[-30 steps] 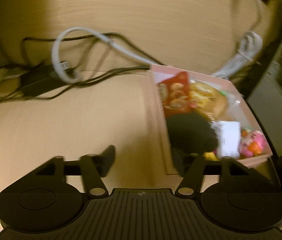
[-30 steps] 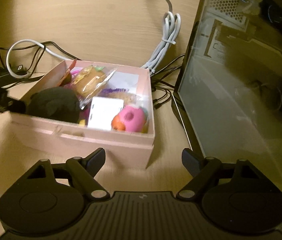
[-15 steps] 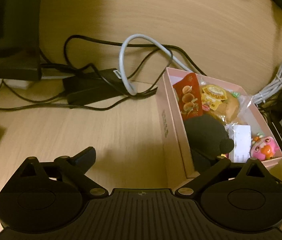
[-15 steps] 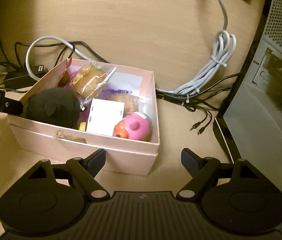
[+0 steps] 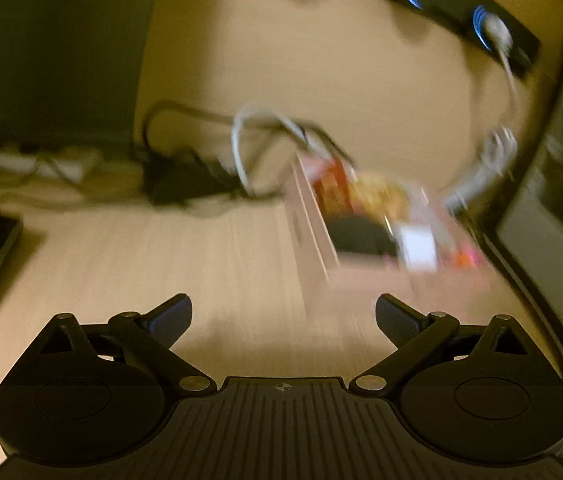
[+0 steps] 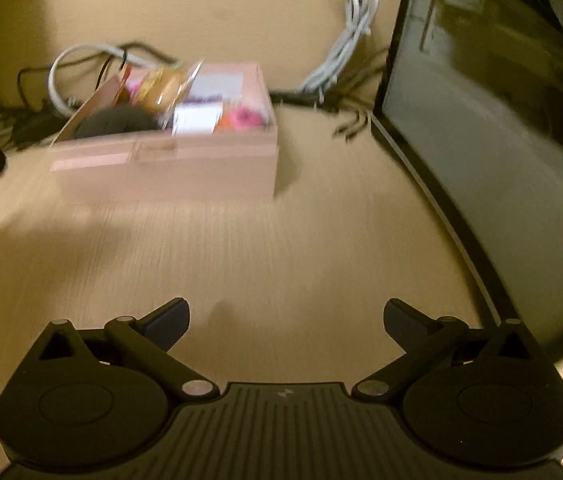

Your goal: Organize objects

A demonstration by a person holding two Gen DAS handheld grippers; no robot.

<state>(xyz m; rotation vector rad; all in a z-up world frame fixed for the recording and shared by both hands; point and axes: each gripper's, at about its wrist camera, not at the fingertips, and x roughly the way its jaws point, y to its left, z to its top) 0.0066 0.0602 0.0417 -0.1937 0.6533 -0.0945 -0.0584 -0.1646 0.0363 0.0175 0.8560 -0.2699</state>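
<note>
Judging by the full pink box (image 6: 169, 160) on the desk (image 6: 281, 248), most tidying looks done, and both hand-held grippers, left (image 5: 283, 316) and right (image 6: 286, 318), are held wide apart with nothing between.

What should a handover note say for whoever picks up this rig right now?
Left claw: open, jaws just widened, nothing between them, only bare desk.
Right claw: open, jaws just widened, nothing between them.
Pink box: on the desk ahead of both claws, holding a black plush, a white card, a pink toy and snack packets.
Done: items look boxed.
Left: none visible loose on the desk; blur limits certainty.
</note>
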